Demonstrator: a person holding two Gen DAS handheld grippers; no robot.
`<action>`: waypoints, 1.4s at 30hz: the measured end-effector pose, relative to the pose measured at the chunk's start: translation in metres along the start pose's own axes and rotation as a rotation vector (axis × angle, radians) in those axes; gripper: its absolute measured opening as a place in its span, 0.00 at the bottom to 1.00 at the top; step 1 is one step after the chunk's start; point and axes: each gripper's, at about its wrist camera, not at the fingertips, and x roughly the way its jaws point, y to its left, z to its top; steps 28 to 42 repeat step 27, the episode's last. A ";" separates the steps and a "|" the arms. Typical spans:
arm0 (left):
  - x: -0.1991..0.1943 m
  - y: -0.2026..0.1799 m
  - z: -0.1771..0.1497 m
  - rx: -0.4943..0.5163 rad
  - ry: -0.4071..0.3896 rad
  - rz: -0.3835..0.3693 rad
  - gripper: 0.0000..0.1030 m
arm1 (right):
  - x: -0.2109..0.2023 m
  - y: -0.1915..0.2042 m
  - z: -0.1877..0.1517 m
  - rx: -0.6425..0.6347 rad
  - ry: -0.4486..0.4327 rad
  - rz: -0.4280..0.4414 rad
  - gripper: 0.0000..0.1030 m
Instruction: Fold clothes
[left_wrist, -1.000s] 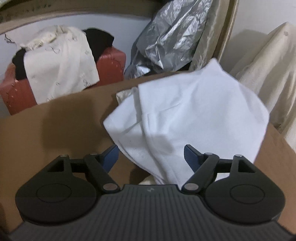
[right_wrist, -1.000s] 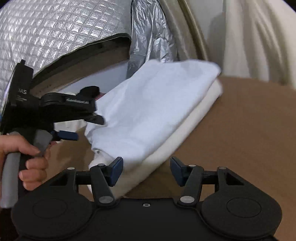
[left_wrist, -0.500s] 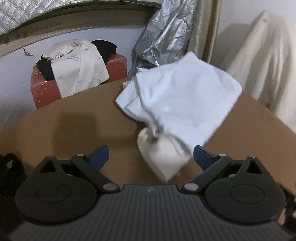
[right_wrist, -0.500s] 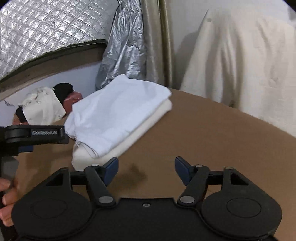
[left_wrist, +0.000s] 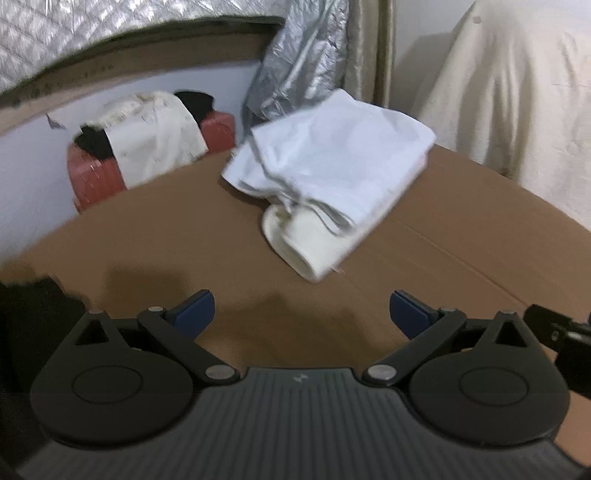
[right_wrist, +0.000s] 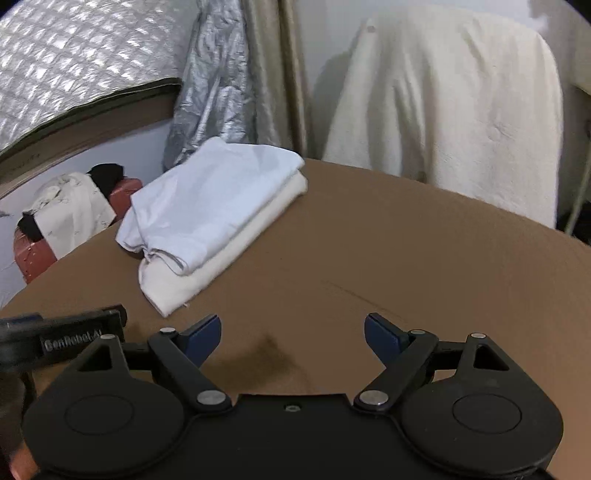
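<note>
Both tongs stand with their jaws wide apart and nothing between them: the left tongs (left_wrist: 301, 310) and the right tongs (right_wrist: 292, 338) have just been opening, and each now hangs over bare brown desk (right_wrist: 388, 258), clear of the laundry. The task's things lie in a small stack toward the far edge of the desk: a folded white garment (right_wrist: 210, 206) resting on a folded cream garment (right_wrist: 177, 284), the white one set slightly askew, so the cream one shows along the near side and at the near end. The risk, as I judge it, lies in that upper piece. Its near end looks loose and rumpled in the left wrist view (left_wrist: 332, 173), with layers fanned out rather than squared, so any brush from a passing finger could drag it open and undo the fold. The stack also sits near the desk's far rim, so a push from the front could slide it off toward the red stool (left_wrist: 99, 177) and the heap of clothes (left_wrist: 155, 133) on it. The two tongs are close to each other too, the left one showing at the edge of the right wrist view, so a hasty move could knock them together.
</note>
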 end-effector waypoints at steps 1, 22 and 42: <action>-0.001 -0.001 -0.004 -0.003 0.010 -0.011 1.00 | -0.003 -0.002 -0.003 0.007 0.003 -0.004 0.86; -0.011 -0.014 -0.018 0.066 0.072 0.031 1.00 | -0.037 -0.004 -0.028 -0.030 -0.023 -0.046 0.86; -0.011 -0.011 -0.017 0.041 0.084 0.013 1.00 | -0.036 0.005 -0.032 -0.034 -0.024 -0.052 0.86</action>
